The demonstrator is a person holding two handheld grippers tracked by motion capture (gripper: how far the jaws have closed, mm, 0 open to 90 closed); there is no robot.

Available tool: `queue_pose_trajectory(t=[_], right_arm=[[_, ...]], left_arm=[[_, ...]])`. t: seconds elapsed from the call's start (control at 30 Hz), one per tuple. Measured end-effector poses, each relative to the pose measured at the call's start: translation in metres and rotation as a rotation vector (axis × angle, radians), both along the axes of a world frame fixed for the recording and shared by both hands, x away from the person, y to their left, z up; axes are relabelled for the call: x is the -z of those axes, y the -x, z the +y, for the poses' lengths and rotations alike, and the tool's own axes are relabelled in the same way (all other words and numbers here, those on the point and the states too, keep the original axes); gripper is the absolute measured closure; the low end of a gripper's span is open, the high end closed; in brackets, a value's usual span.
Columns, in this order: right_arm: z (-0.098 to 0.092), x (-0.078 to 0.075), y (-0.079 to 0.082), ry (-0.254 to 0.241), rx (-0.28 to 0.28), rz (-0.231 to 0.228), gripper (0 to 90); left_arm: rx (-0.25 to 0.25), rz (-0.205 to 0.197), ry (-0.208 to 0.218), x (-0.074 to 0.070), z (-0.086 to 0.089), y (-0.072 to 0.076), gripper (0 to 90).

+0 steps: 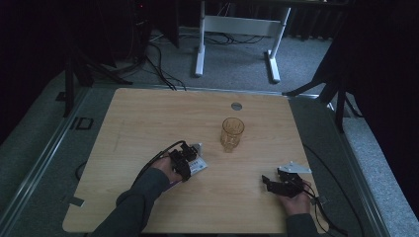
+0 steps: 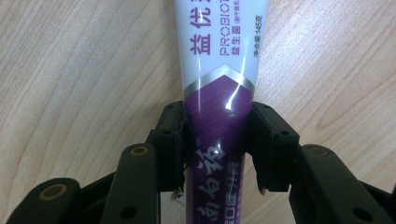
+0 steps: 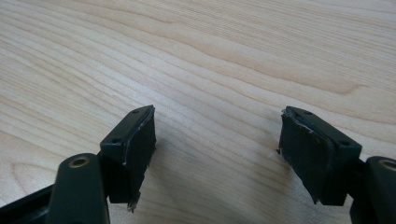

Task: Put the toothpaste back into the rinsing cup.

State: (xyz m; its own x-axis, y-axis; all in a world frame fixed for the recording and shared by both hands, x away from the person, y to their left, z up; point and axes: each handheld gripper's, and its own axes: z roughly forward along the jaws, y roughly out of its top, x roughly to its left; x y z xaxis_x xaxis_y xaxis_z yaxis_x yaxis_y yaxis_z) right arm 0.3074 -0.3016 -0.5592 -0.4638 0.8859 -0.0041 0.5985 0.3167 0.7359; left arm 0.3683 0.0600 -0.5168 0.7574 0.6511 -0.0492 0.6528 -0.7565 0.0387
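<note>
A toothpaste tube (image 2: 219, 56), white above and purple below with printed lettering, lies flat on the wooden table (image 1: 148, 113). My left gripper (image 2: 218, 112) straddles its purple end; the pads (image 2: 170, 140) stand close at either side without squeezing it, so I read the gripper as open. In the high view the tube (image 1: 199, 165) pokes out to the right of my left gripper (image 1: 189, 154), left of the table's middle. My right gripper (image 1: 266, 181) rests near the front right, jaws pointing left. Its jaws (image 3: 217, 126) are wide open over bare wood.
An amber ribbed drinking glass (image 1: 232, 133) stands upright near the table's centre, right of and beyond the left gripper. A round grey grommet (image 1: 236, 105) sits near the far edge. A white desk frame (image 1: 237, 24) and cables stand on the floor beyond.
</note>
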Motion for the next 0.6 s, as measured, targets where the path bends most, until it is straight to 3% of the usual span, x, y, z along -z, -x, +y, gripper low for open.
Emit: queue_pose_trajectory(t=[0.33,0.6], right_arm=[[0.0000,0.0000,0.0001,0.000,0.001,0.000,27.2],[0.0001,0.0000,0.0001,0.000,0.001,0.000,27.2]], left_arm=[[-0.010,-0.036,-0.015,0.0008,-0.0041,0.0033,57.4],[-0.026,-0.032,-0.019,0.0001,-0.0048,0.0038,63.1]])
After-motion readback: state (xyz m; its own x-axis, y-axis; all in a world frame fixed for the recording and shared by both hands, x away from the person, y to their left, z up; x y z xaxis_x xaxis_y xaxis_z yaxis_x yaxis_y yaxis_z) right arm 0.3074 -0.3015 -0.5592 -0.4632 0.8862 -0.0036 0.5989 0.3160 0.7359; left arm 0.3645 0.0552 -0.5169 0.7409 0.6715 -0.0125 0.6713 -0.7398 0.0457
